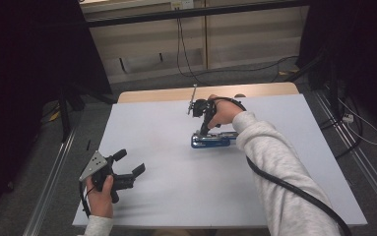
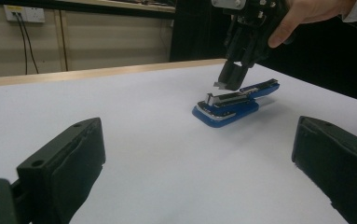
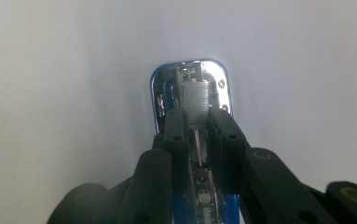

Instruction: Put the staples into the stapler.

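While the left gripper [image 1: 127, 173] is waiting with jaws apart near the desk's [image 1: 176, 196] front left corner, the right gripper [image 1: 202, 132] is closing on the metal rail of an opened blue stapler [image 1: 213, 140] mid-desk, probably to reload it, needing steady alignment.

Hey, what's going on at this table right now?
A person works at a white table with a gripper in each hand. The right gripper points down onto an opened blue and chrome stapler, its jaws closed narrowly around the strip of silver staples in the stapler's channel. The left gripper is held off to the side with its jaws open, holding nothing.
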A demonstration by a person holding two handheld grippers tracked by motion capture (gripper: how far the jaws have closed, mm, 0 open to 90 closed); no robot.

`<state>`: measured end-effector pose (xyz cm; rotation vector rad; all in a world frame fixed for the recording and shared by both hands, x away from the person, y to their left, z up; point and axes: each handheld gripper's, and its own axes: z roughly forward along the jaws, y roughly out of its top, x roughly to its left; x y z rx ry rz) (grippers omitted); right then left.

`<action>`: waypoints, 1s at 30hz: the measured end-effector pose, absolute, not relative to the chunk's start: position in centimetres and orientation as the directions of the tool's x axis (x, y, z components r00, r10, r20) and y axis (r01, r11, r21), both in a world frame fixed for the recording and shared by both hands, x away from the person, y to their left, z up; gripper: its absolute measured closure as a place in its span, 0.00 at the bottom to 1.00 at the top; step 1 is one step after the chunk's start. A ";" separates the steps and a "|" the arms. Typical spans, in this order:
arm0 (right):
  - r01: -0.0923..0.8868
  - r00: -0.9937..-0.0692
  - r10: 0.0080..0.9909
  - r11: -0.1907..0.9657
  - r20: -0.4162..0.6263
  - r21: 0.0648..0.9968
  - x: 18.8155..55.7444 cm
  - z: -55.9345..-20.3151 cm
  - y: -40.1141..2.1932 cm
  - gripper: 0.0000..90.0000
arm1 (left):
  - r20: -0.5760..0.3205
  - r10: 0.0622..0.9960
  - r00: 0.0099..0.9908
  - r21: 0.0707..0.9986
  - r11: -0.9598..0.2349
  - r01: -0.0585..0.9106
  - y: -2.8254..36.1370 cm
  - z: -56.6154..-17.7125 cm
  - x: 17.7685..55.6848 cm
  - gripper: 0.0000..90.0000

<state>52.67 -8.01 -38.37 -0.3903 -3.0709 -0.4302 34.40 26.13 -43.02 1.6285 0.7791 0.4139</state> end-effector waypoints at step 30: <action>0.221 -0.975 0.216 0.938 0.048 0.269 52.6 -39.2 -8.0 0.88 | -0.152 0.682 0.715 0.963 -0.061 0.263 25.9 -43.2 34.5 0.03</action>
